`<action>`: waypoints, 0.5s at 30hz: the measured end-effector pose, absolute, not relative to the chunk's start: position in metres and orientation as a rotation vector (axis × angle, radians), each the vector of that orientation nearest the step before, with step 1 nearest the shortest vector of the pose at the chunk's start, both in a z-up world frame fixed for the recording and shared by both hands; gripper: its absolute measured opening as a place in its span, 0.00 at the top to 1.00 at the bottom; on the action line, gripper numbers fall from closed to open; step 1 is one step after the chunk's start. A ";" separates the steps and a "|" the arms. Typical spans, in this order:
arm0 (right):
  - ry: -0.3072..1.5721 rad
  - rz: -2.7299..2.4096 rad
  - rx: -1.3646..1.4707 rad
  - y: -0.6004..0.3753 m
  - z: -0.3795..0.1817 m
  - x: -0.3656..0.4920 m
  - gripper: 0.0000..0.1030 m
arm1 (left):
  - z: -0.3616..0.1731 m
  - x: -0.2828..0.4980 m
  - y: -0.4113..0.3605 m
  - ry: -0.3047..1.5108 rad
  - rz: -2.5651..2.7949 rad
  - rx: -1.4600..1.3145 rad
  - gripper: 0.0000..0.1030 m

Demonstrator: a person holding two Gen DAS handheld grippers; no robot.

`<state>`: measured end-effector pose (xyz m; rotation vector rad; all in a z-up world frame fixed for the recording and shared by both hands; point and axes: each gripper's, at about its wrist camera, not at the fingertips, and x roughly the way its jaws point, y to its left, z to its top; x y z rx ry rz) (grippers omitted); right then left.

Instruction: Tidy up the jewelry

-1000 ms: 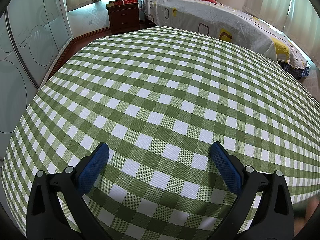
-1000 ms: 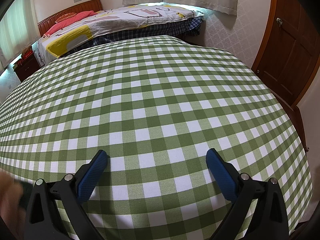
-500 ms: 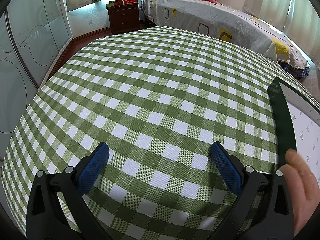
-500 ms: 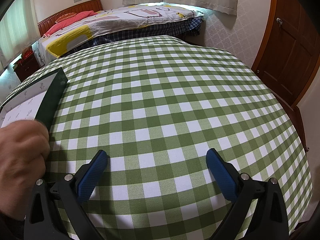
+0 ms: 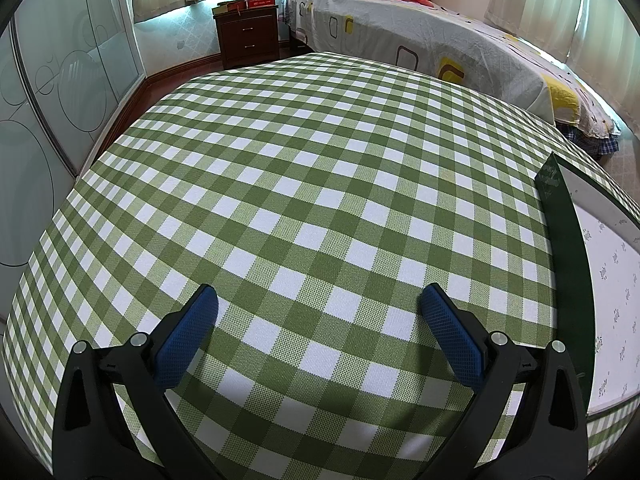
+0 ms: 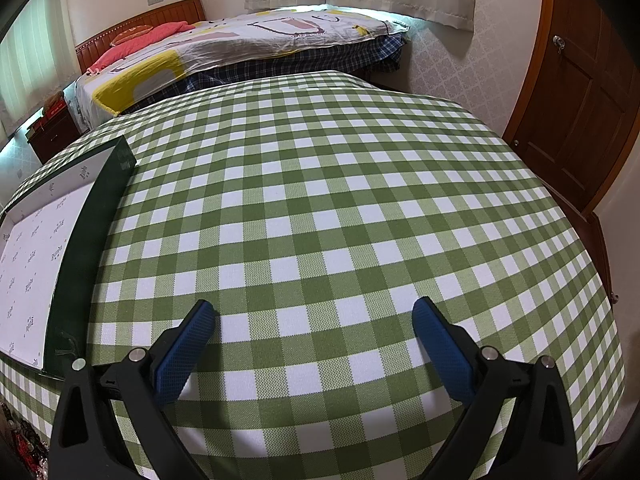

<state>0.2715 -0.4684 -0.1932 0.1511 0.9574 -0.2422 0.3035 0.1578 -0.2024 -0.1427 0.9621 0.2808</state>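
Observation:
A shallow dark green box (image 5: 564, 264) with a white printed lining lies open on the green checked tablecloth (image 5: 304, 184), at the right edge of the left wrist view. It also shows at the left edge of the right wrist view (image 6: 86, 240). Its inside looks empty. My left gripper (image 5: 318, 300) is open and empty above the cloth, left of the box. My right gripper (image 6: 314, 312) is open and empty, right of the box. No jewelry is clearly visible; a dark red jumble (image 6: 24, 452) sits below the table edge.
A bed (image 5: 420, 36) with a patterned cover stands beyond the table. A dark wooden nightstand (image 5: 248, 36) is at the back left. A wooden door (image 6: 572, 92) is on the right. Glass wardrobe panels (image 5: 52, 80) line the left side.
A hand brought the green box in between the two grippers, set it flat on the cloth and withdrew. Neither gripper has moved.

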 end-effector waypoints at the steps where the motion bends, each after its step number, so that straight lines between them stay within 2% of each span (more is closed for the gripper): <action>1: 0.957 -0.242 0.151 -0.468 -0.193 0.272 0.06 | -0.203 0.303 0.158 0.962 0.281 -0.143 0.04; 15: 0.957 -0.242 0.151 -0.468 -0.193 0.272 0.06 | -0.203 0.304 0.158 0.962 0.281 -0.143 0.04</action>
